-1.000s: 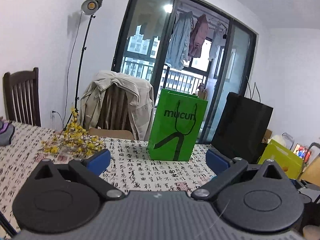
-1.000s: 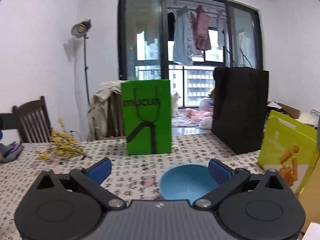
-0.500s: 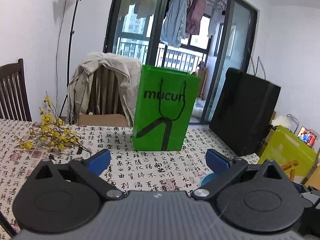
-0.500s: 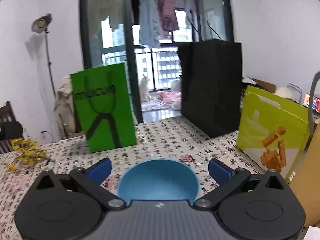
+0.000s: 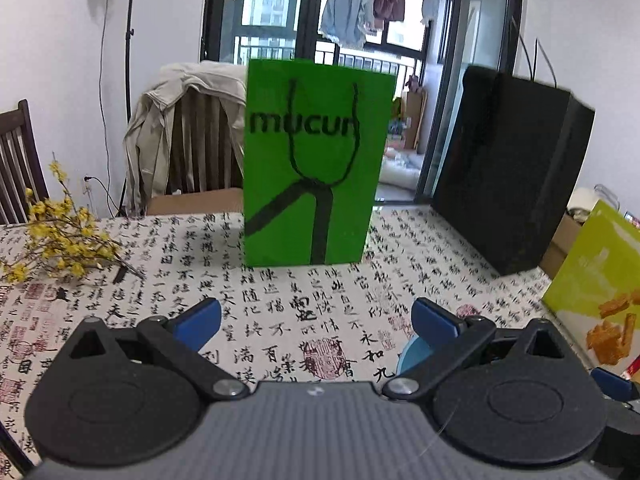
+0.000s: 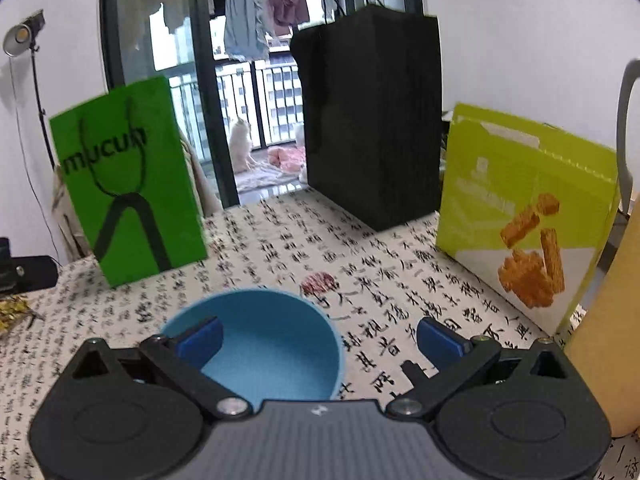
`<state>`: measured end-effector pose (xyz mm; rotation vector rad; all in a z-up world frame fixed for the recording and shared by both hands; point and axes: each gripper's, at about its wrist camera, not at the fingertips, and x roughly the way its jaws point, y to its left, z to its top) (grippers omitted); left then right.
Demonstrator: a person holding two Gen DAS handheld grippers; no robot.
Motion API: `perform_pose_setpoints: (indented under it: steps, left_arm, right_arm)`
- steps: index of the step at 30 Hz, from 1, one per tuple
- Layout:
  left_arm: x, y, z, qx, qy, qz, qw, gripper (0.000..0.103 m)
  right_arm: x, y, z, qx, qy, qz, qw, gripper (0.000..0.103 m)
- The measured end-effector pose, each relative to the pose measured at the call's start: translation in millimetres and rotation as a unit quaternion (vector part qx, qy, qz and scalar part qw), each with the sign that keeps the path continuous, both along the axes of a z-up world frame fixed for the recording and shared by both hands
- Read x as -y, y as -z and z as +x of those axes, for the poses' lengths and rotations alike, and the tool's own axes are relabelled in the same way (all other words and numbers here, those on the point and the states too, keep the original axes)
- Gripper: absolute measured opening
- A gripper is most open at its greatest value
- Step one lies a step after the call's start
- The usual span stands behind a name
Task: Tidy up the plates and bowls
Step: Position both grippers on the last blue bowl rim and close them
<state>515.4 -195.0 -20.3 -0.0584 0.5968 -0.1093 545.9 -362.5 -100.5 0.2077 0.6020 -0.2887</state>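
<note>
Taking the green bag [image 5: 316,168] as the marker and going left to right: a yellow flower sprig [image 5: 60,240] is lying on the worktop [image 5: 280,304] to the left of the bag. The left tongs [image 5: 316,320] are hanging open and empty in front of the bag, over bare patterned cloth. The blue bowl [image 6: 264,344] is sitting on the worktop in front of the bag and slightly to its right. The right tongs [image 6: 320,338] are spreading wide over it, gripping nothing, their left finger [image 6: 200,338] lying over the bowl's inside near the left rim, their right finger outside the right rim. Right of the bag, a black bag [image 6: 372,120] and a yellow-green box [image 6: 520,216] are standing. The likely trouble: closing off-centre could catch only one wall, so the bowl may tip or skid.
</note>
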Motion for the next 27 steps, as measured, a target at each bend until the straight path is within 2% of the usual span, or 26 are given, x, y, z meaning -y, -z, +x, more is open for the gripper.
perform_pose_setpoints:
  steps: [14, 21, 24, 27]
  left_arm:
    - [41, 51, 24, -0.046, 0.004, 0.031, 0.9985, 0.103]
    - [53, 67, 30, -0.056, 0.002, 0.048, 0.9973, 0.103]
    - [57, 70, 28, -0.052, 0.004, 0.054, 0.9972, 0.103]
    - [63, 72, 25, -0.043, 0.000, 0.067, 0.9968, 0.100]
  right_arm:
    - [16, 33, 16, -0.046, 0.018, 0.021, 0.999, 0.101]
    - [14, 36, 18, -0.051, 0.011, 0.019, 0.998, 0.095]
    - [12, 35, 18, -0.052, 0.011, 0.007, 0.999, 0.085]
    - [9, 36, 19, -0.055, 0.007, -0.007, 0.998, 0.082]
